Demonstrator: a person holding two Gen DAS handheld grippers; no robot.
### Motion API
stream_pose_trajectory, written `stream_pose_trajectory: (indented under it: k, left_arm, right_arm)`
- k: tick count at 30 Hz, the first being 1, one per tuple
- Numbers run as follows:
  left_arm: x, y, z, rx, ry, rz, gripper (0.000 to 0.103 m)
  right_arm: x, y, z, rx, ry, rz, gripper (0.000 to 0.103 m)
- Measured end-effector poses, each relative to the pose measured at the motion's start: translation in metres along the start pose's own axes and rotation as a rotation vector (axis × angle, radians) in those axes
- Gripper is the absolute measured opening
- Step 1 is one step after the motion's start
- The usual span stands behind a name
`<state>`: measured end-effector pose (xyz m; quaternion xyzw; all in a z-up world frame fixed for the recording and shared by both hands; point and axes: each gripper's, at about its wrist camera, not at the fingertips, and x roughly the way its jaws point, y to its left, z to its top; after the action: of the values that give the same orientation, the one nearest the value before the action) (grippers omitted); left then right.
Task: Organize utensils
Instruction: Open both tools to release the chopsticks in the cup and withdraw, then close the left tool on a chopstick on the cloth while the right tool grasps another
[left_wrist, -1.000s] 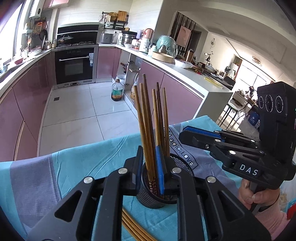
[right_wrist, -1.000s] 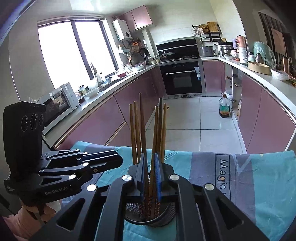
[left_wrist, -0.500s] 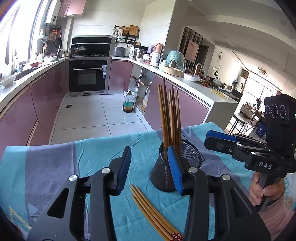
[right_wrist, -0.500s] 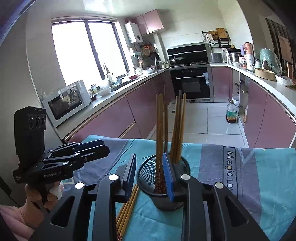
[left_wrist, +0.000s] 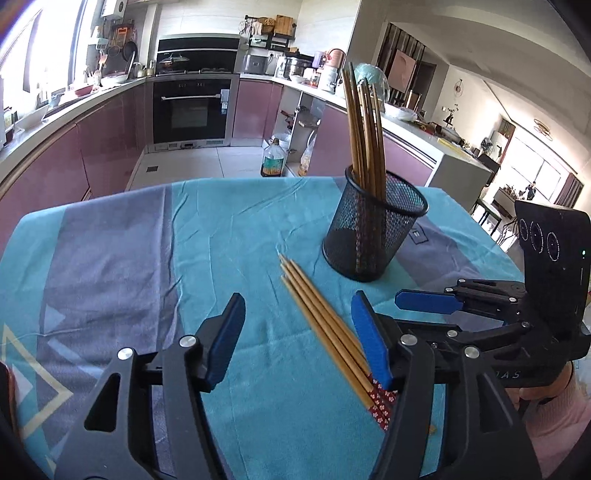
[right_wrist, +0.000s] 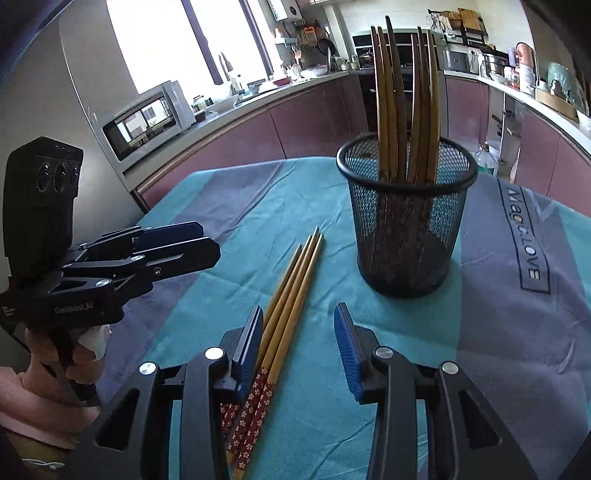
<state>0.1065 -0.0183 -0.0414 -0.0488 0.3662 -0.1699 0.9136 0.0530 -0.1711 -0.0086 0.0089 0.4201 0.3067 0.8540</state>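
I held my left gripper (left_wrist: 297, 339) low over the near part of the table, its blue-padded jaws spread wide with nothing between them. The loose chopsticks (left_wrist: 325, 325) lay flat on the turquoise tablecloth (left_wrist: 236, 229) in a tight bundle, their plain tips pointing away toward the mesh holder (left_wrist: 373, 232) and their red patterned ends nearest me. In my left view, those red ends ran just under the right pad (left_wrist: 369, 347) of my left gripper; I could not tell whether the pad touched them.

My right gripper (right_wrist: 297, 350) was also spread wide and held nothing. From its own camera the chopstick bundle (right_wrist: 288, 295) lay just beside the left pad (right_wrist: 249, 350), with the red flowered ends passing below it toward the near edge; whether pad and wood touched I could not tell. In my left view the right gripper (left_wrist: 428, 301) showed at the right, only one of its blue pads clearly visible. In my right view the left gripper (right_wrist: 177, 243) sat at the left, off the cloth's edge, gripped by my hand (right_wrist: 62, 354).

The black mesh holder (right_wrist: 406, 221) stood upright on the cloth, farther off than the loose bundle and to its right. Several chopsticks (right_wrist: 404, 103) stood in it already, leaning slightly apart in two clusters, their ends rising well above the rim. Printed lettering (right_wrist: 524, 236) ran along a grey band of the cloth to the holder's right.
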Motion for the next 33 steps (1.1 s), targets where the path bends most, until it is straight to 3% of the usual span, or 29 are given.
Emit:
stream_pose_trajectory:
  k: [10,33]
  left_arm:
    - [0.031,-0.009,-0.024,-0.003,0.1,0.01,0.059]
    - [0.052,-0.023,-0.033,0.035,0.162,0.035,0.059]
  right_arm:
    - [0.016,0.009,-0.012,-0.01,0.048,-0.046,0.038]
    - [0.024,0.01,-0.018,-0.01,0.052,-0.12,0.033]
